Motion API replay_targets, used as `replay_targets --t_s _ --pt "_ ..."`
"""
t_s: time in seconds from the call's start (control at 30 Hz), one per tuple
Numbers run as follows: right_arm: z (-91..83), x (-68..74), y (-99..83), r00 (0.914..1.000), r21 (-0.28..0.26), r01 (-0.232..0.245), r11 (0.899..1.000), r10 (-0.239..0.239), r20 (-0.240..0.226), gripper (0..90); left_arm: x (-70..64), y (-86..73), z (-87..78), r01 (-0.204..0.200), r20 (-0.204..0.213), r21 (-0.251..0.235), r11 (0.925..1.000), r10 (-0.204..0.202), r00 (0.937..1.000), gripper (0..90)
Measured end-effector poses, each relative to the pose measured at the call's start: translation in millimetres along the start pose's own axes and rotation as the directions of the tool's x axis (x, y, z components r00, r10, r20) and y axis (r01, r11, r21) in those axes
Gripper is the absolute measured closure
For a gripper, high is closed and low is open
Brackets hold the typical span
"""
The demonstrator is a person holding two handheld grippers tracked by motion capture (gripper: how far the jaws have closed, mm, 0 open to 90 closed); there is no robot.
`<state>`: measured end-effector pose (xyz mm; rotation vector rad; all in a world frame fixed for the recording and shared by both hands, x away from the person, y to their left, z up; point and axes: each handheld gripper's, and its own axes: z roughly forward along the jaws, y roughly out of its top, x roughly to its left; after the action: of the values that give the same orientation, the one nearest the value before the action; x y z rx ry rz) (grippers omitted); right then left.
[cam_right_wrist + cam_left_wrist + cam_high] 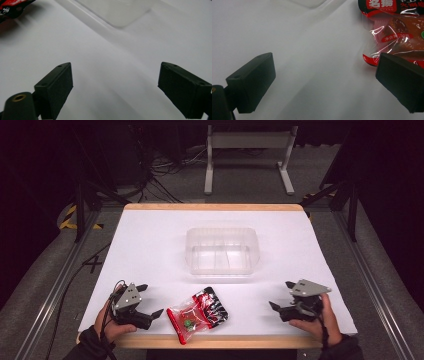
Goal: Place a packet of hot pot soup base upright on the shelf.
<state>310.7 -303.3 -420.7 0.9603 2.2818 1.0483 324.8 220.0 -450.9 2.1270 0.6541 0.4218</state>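
A red and black snack packet (198, 314) with a clear window lies flat near the table's front edge, between my two grippers. My left gripper (149, 300) rests just left of it, jaws wide open and empty; in the left gripper view (324, 80) the packet (394, 32) lies just beyond the right-hand jaw. My right gripper (281, 295) stands open at the front right, well apart from the packet, with bare tabletop between its jaws (115, 90). The packet's corner (10, 7) shows at the upper left of the right gripper view.
A clear plastic tub (222, 251) stands empty at the table's middle, behind the packet; its edge (120, 12) shows in the right gripper view. The white tabletop (150, 245) has a wooden rim. A metal stand (247, 150) and cables lie on the floor beyond.
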Motion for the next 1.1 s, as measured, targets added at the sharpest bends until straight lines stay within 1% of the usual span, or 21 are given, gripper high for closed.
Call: replay_targets --t_s 0.07,0.1,0.2,0.3,0.37,0.43,0.5,0.57,0.6,0.63,0.67,0.7,0.73,0.77,0.8,0.87,0.93,0.97,1.03,1.07,1.1 --pt "-5.9 -7.3 -7.0 0.9991 -0.008 -0.041 0.999 0.041 0.006 14.2 -0.7 1.0 1.6 -0.001 0.004 0.006 1.0000 0.001 1.0000 3.5" --pt "-7.0 -8.9 -9.5 0.9988 -0.010 -0.049 0.999 0.049 0.006 14.8 -1.3 1.1 1.9 -0.005 0.006 0.008 1.0000 0.005 1.0000 3.5" --pt "-4.2 -5.3 -9.3 0.9987 -0.003 -0.047 0.999 0.047 -0.020 15.8 -2.9 0.1 0.5 -0.012 0.016 0.005 0.9999 0.012 0.9998 3.5" --pt "-1.1 -1.3 -7.4 0.9988 0.006 -0.035 0.999 0.035 -0.033 16.4 -2.4 -0.9 -1.8 -0.014 0.011 0.002 0.9999 0.014 0.9998 3.4" --pt "2.9 3.8 -5.1 0.9978 0.012 -0.021 1.000 0.021 -0.063 16.4 -0.3 -2.1 -3.7 -0.004 0.006 -0.005 1.0000 0.004 1.0000 3.4" --pt "4.0 4.5 -4.7 0.9966 0.011 -0.021 1.000 0.022 -0.080 17.9 0.1 -3.1 -3.7 -0.001 -0.001 -0.003 1.0000 0.001 1.0000 3.4" --pt "5.2 3.3 -5.6 0.9961 0.014 -0.026 1.000 0.028 -0.084 17.9 0.0 -3.2 -4.5 -0.007 -0.002 -0.002 1.0000 0.007 1.0000 3.4" --pt "6.1 1.3 -6.9 0.9950 0.012 -0.039 0.999 0.040 -0.092 18.1 0.1 -2.5 -6.1 -0.010 -0.048 -0.018 0.9998 0.009 0.9988 3.6" --pt "6.1 0.9 -7.1 0.9945 0.008 -0.040 0.999 0.041 -0.096 19.3 1.6 -2.3 -7.8 0.003 -0.057 -0.032 0.9995 -0.005 0.9984 4.0" --pt "5.5 0.5 -7.1 0.9945 0.000 -0.037 0.999 0.037 -0.098 21.0 3.2 -2.5 -9.2 0.018 -0.056 -0.050 0.9986 -0.020 0.9982 4.1" --pt "4.8 0.4 -6.8 0.9957 -0.013 -0.036 0.999 0.035 -0.086 21.5 4.1 -2.9 -10.3 0.026 -0.058 -0.056 0.9981 -0.029 0.9979 4.1" --pt "3.6 0.0 -6.1 0.9959 -0.028 -0.033 0.999 0.030 -0.085 23.1 4.7 -3.6 -10.8 0.024 -0.062 -0.051 0.9984 -0.027 0.9977 4.1" --pt "3.6 0.0 -6.1 0.9959 -0.028 -0.033 0.999 0.030 -0.085 23.1 4.7 -3.6 -10.8 0.024 -0.062 -0.051 0.9984 -0.027 0.9977 4.0" --pt "-0.1 0.8 -4.0 0.9943 -0.068 -0.030 0.997 0.022 -0.104 26.2 4.4 -4.2 -11.0 0.023 -0.068 -0.046 0.9987 -0.026 0.9974 4.1" --pt "-0.2 1.1 -3.5 0.9939 -0.072 -0.027 0.997 0.019 -0.108 26.3 4.3 -4.4 -11.1 0.023 -0.070 -0.048 0.9986 -0.026 0.9972 4.1" --pt "0.0 2.4 -2.7 0.9955 -0.072 -0.021 0.997 0.014 -0.093 26.7 5.9 -4.8 -12.5 0.029 -0.082 -0.058 0.9979 -0.034 0.9961 4.1" --pt "0.4 3.8 -1.8 0.9975 -0.069 -0.009 0.998 0.004 -0.070 26.6 6.7 -5.7 -12.2 0.033 -0.084 -0.050 0.9982 -0.037 0.9958 4.1" --pt "0.6 4.0 -1.1 0.9977 -0.071 -0.017 0.997 0.012 -0.067 26.6 6.8 -6.1 -12.0 0.030 -0.082 -0.045 0.9985 -0.034 0.9961 4.1" --pt "2.3 4.7 -0.1 0.9957 -0.070 -0.035 0.997 0.029 -0.088 25.8 6.2 -6.2 -12.0 0.031 -0.078 -0.042 0.9986 -0.035 0.9963 4.1" --pt "3.5 5.3 0.1 0.9953 -0.062 -0.035 0.997 0.029 -0.092 25.3 6.4 -6.0 -12.2 0.025 -0.079 -0.044 0.9987 -0.029 0.9964 4.1" --pt "5.5 6.3 0.3 0.9946 -0.052 -0.036 0.998 0.030 -0.099 23.8 6.1 -6.1 -12.4 0.029 -0.077 -0.042 0.9987 -0.032 0.9965 4.1"
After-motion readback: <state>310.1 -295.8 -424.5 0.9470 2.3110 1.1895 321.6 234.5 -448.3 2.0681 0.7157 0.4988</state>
